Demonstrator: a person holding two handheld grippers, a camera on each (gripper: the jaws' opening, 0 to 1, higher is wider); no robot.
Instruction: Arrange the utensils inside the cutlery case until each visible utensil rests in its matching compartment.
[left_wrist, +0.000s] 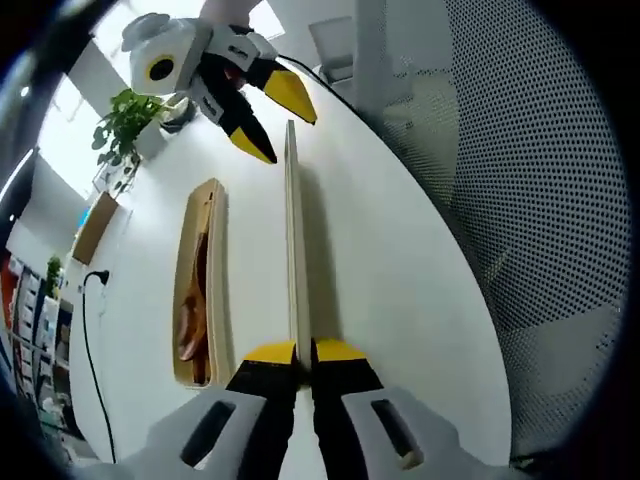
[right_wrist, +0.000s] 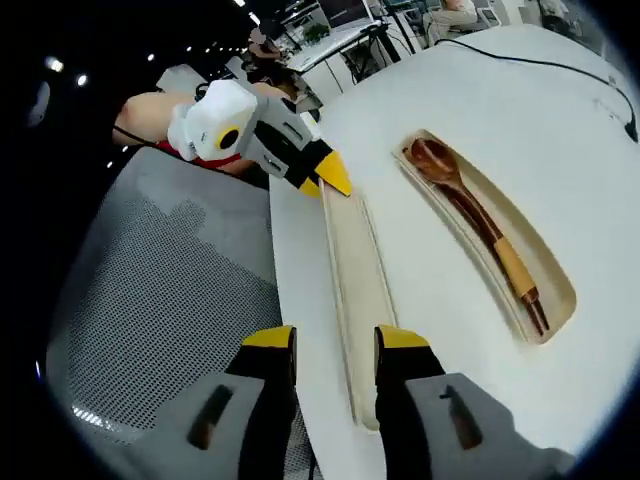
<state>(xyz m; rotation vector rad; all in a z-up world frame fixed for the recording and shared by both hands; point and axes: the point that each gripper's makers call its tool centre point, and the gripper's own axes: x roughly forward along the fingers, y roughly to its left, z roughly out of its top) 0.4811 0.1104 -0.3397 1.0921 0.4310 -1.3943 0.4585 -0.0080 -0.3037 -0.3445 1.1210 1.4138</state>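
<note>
No brand or writing can be read on any of the things.

In the left gripper view the left gripper (left_wrist: 303, 352) has its yellow-tipped jaws closed narrow on the near end of the lid (left_wrist: 295, 240), a long cream piece seen edge-on that runs straight ahead from the jaws. At the lid's far end the right gripper (left_wrist: 268, 120) comes in with its jaws spread, one tip to each side of the lid's end; whether they touch it cannot be told. To the left of the jaws lies the case (left_wrist: 205, 285), long and open, with wooden utensils inside. The table (left_wrist: 390, 270) is white, and its curved edge runs close on the right of the lid, with a mesh chair (left_wrist: 540, 180) beyond it. Far ahead to the left stand a plant (left_wrist: 125, 125) and a cable (left_wrist: 90, 330).

In the right gripper view the right gripper (right_wrist: 335, 345) stands wide, its tips either side of the lid's (right_wrist: 358, 285) near end. The left gripper (right_wrist: 325, 180) grips the far end. Right of the jaws, apart from the lid, the case (right_wrist: 555, 300) holds a wooden spoon (right_wrist: 470, 205) and chopsticks (right_wrist: 530, 305). Bare table (right_wrist: 420, 260) lies between lid and case; the table edge runs just left of the lid.
</note>
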